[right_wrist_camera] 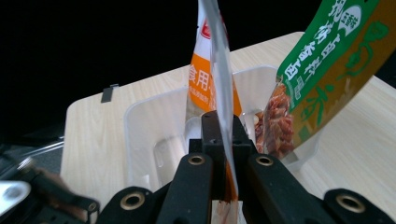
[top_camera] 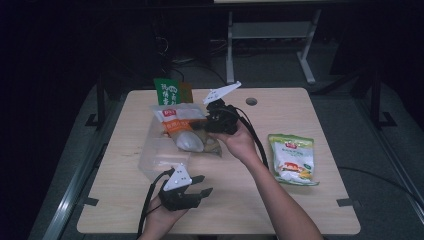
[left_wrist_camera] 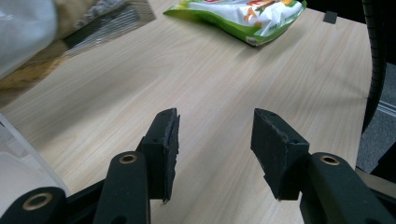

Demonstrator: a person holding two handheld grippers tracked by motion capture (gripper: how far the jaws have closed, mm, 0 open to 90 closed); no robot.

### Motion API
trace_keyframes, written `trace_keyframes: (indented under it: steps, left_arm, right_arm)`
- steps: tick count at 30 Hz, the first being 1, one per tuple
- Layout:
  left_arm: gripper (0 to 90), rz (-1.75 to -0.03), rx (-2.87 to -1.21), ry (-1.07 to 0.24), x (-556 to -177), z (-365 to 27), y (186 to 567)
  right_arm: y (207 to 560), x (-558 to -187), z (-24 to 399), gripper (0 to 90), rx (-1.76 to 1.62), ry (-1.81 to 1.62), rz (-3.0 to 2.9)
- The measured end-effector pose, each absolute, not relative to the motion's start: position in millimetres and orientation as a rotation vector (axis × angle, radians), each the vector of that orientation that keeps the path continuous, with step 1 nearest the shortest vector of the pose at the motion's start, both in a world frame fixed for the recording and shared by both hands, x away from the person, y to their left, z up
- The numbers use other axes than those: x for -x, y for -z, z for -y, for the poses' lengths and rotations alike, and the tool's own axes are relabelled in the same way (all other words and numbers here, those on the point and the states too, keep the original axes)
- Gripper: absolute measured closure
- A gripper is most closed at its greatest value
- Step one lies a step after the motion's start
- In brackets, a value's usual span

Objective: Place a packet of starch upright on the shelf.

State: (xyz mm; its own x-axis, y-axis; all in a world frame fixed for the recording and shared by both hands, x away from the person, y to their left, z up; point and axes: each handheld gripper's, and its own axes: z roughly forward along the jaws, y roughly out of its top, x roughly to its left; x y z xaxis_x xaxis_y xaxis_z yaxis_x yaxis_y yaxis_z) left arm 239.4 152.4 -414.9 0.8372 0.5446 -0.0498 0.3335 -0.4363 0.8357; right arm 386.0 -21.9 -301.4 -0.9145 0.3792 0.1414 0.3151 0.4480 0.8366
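On the bench point(top_camera: 300, 200) sits the clear plastic bin point(right_wrist_camera: 144, 135). Over it hangs the orange-and-white packet point(top_camera: 177, 122) — pinched edge-on in my right claw point(right_wrist_camera: 223, 154), jaws clamped tight. My left claw point(left_wrist_camera: 215, 144) rests half open near the bench's front edge — nothing in it.

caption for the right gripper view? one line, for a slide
Right gripper shut on the edge of an orange-and-white pouch above a clear plastic bin, a green snack bag standing in it.

"食用" on the orange-and-white packet point(right_wrist_camera: 201, 79); white Chinese characters on the green packet point(right_wrist_camera: 327, 56)
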Motion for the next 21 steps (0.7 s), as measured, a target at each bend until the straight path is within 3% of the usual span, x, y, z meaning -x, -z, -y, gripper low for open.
trace_keyframes:
  steps: [21]
  left_arm:
    - [51.7,-0.641,-2.053,-0.276,-240,-156,414]
  right_arm:
    - [314,-407,-35,90.0,-0.607,-1.494,-2.651]
